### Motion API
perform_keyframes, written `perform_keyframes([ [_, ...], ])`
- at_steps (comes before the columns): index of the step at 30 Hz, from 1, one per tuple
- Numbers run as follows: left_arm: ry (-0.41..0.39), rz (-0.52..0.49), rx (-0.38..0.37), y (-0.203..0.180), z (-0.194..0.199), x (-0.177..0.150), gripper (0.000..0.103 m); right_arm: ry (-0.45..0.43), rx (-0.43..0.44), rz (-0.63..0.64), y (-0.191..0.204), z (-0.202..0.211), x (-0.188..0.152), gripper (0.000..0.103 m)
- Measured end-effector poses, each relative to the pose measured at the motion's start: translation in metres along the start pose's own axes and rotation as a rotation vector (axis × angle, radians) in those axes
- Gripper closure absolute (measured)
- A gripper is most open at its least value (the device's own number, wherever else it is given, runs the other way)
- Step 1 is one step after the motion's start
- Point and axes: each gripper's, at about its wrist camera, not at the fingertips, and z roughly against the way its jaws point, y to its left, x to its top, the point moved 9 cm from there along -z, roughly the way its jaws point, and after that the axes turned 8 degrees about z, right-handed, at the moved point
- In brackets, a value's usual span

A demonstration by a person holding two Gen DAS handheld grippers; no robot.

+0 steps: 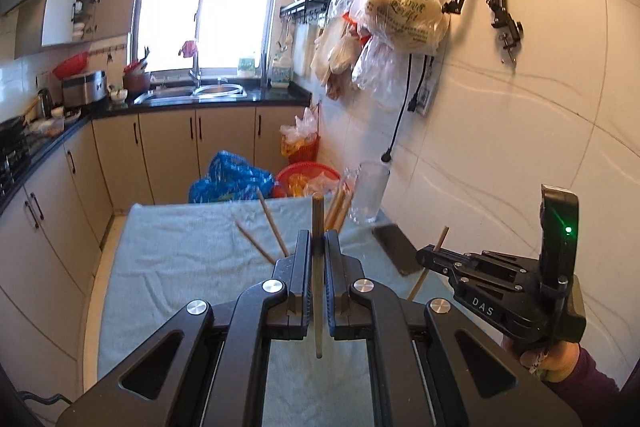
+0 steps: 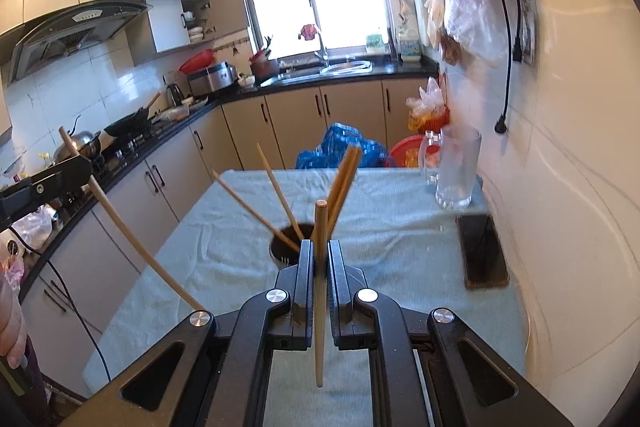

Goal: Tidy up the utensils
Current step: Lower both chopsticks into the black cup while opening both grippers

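Note:
My left gripper [image 1: 318, 247] is shut on a wooden chopstick [image 1: 318, 291] that stands upright between its jaws. My right gripper [image 2: 320, 255] is shut on another wooden chopstick [image 2: 319, 307], also upright. Just beyond it a dark round holder [image 2: 294, 241] stands on the towel-covered table [image 2: 200, 259] with several chopsticks [image 2: 280, 187] leaning out of it. In the left wrist view those chopsticks [image 1: 272, 223] rise behind the jaws; the holder is hidden. The right gripper [image 1: 430, 255] shows at the right there. The left gripper [image 2: 82, 167] shows at the left in the right wrist view.
A clear glass mug [image 2: 456, 167] stands at the table's far right by the tiled wall, and a dark phone [image 2: 482, 251] lies nearer along the wall. Plastic bags [image 1: 400, 11] hang from wall hooks. A blue bag [image 1: 228, 179] and red baskets [image 1: 308, 175] sit on the floor beyond the table.

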Motion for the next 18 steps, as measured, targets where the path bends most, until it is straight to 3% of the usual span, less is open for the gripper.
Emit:
perform_keyframes([
  [11, -0.062, -0.041, 0.032, -0.012, -0.029, 0.051, 0.097, -0.141, 0.019, -0.03, -0.003, -0.01, 0.074, 0.096],
  [18, -0.076, -0.014, 0.055, -0.007, -0.06, 0.068, 0.097, -0.193, 0.006, -0.034, -0.001, -0.025, 0.101, 0.096],
])
